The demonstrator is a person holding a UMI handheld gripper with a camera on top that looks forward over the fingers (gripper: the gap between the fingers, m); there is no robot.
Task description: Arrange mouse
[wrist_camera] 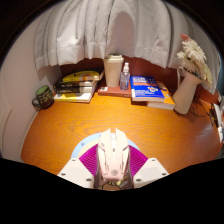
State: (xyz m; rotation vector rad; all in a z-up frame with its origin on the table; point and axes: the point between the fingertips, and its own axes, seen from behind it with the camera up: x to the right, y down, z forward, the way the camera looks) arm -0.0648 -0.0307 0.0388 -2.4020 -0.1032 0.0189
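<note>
Mid-task, by the look of it: white mouse (113, 152) already picked up, clamped between the two purple pads (90, 157) of the gripper (113, 160), fingers closed against its sides. Held at the near edge of the wooden desk (110, 120), seemingly just above the surface, though contact with the wood impossible to rule out. Placement apparently left to do; no mouse mat or marked spot visible, so final position unclear.

Gripper pointing level toward the far wall, roughly centred on the desk, tilted slightly down. Bare wood directly ahead.

Far left: stack of books (76, 86) with a dark mug (42, 97) beside it. Far centre: small bottle (125, 77) next to a pale container (113, 68). Far right: blue book (150, 90) and a vase of flowers (188, 80). Curtain (110, 30) hanging behind everything.
</note>
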